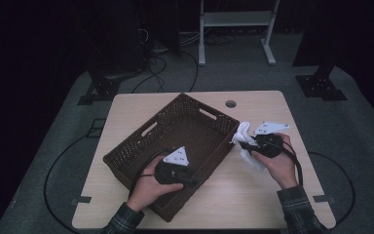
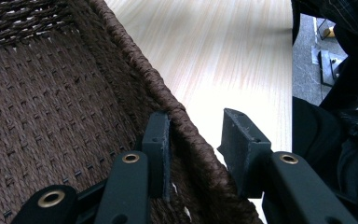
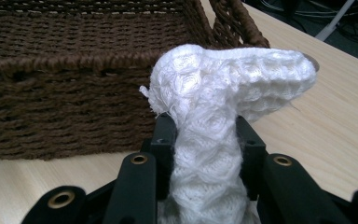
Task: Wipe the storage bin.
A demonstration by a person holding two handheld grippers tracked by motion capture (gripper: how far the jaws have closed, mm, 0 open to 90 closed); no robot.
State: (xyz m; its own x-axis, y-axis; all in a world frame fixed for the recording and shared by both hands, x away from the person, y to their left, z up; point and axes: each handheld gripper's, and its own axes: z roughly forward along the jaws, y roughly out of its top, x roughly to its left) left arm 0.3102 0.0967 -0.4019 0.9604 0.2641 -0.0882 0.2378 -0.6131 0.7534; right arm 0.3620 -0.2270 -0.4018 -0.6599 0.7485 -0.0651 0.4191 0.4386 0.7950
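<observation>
A dark brown wicker basket [image 1: 126, 148] lies slantwise on the middle of the wooden table [image 1: 253, 195]. My left gripper [image 1: 191, 181] sits on its near right wall. In the left gripper view its jaws [image 2: 196, 140] straddle the basket's rim [image 2: 140, 70], one inside the basket and one outside, closed on the weave. Just right of the basket, my right gripper [image 1: 243, 144] holds a white knitted cloth [image 1: 243, 130] off the table. In the right gripper view the cloth [image 3: 223, 84] is pinched between the jaws [image 3: 205, 135] and flops over to the right, in front of the basket's wall [image 3: 65, 93].
A round cable hole [image 1: 231, 104] sits near the table's far edge. Beyond the table, a white frame [image 1: 233, 19] and loose cables [image 1: 160, 63] lie on the grey floor. Black stand feet [image 1: 321, 87] flank the table.
</observation>
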